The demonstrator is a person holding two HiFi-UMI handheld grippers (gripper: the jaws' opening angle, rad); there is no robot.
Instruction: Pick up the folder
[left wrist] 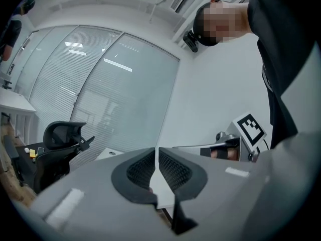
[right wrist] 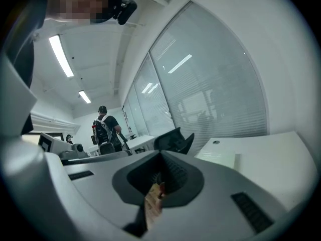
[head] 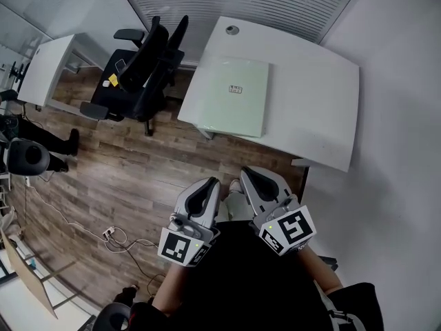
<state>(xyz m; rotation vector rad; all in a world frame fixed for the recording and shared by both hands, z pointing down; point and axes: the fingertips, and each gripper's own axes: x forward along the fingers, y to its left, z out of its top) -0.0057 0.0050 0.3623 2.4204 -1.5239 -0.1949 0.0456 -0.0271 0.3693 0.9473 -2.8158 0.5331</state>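
**Head view: tongs shut, folder untouched**

Nearest the person, the left tongs [head: 209, 182] and right tongs [head: 247, 172] sit side by side over the wooden floor [head: 124, 178], both clenched on nothing. Further off, the pale green flat folder [head: 234, 94] lies on the white tabletop [head: 317, 102], its near edge close to the front rim. I reckon they should spread early and bite that edge, low and level.
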